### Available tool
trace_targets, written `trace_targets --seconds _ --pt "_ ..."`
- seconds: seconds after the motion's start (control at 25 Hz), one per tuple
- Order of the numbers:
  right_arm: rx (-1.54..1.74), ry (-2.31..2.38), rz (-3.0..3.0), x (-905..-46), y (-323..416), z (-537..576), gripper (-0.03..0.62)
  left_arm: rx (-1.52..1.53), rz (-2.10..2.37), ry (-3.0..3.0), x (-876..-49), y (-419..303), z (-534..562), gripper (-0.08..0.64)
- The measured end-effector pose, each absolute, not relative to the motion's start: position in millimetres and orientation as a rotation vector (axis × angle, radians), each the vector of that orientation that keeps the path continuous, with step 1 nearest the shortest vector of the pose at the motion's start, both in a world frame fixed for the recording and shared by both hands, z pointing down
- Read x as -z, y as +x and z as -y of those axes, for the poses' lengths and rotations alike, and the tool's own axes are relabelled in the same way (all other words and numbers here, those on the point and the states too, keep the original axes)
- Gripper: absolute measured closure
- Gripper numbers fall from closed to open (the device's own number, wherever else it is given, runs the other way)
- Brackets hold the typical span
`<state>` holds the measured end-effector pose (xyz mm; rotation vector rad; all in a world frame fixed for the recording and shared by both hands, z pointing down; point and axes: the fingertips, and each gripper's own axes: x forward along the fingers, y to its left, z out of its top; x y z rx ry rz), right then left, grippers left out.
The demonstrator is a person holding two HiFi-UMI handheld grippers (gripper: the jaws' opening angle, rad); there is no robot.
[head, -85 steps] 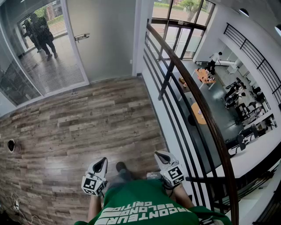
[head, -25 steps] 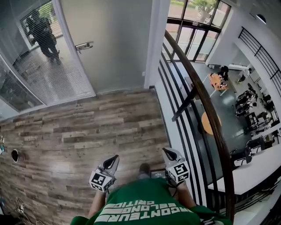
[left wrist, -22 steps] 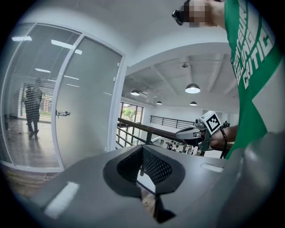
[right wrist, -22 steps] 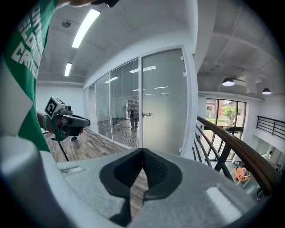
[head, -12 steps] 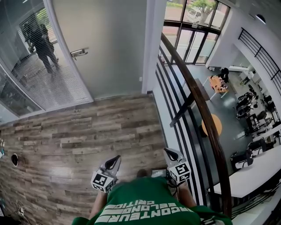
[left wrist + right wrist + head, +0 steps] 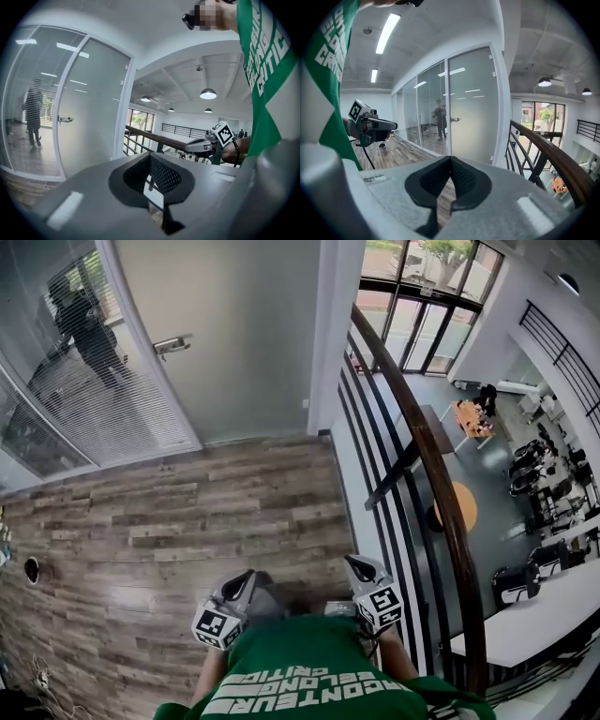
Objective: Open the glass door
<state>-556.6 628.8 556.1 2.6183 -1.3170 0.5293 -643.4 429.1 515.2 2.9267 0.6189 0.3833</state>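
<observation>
Up ahead, past the wood floor (image 6: 187, 512): shut glass door (image 6: 244, 343), frosted, lever handle (image 6: 172, 345) on its left edge, well apart from both claws. Low in head view, either side of a green shirt (image 6: 309, 671): left claw (image 6: 246, 576) and right claw (image 6: 354, 562), both aimed toward the door. Left claw pressed together, nothing between the pads. Right claw likewise, tips meeting, empty.

Against the oldest head view:
- Nearer the door, now larger at the top of the view.
- Less floor ahead of the claws.
- Railing (image 6: 422, 446) steeper across the right side.

Against half a second back:
- Next to no change.
- Same claw pose, same closed tips.
- Door no more open than before.
- Dark figure (image 6: 84, 320) behind the slatted glass wall (image 6: 56, 399), roughly the same spot throughout.

Hidden or hard to read:
- Top of the door cut off by the head view's upper edge.
- Arms behind the claws mostly covered by the shirt.
- Figure broken up by the slats, no detail.
- Handle tiny in both claw views, latch impossible to judge.
- Door's right edge lost against the white frame.
- Lower level beyond the railing: desks (image 6: 455, 505) and clutter, too small to sort out.
- Small dark round thing (image 6: 33, 570) at the floor's left edge, unclear what.
</observation>
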Motion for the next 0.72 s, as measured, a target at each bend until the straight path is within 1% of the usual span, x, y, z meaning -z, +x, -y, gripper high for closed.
trace_targets --seconds 0.4,0.72 --pt "-0.566 2.660 1.242 -557.5 -526.1 -642.0 0.598 -0.371 -0.679 2.909 -517.9 -604.0 -432.6 0.549" --pt "-0.576 2.631 1.256 -561.6 -506.6 -623.3 0.598 -0.373 -0.642 2.881 -528.2 -584.7 -415.7 0.549"
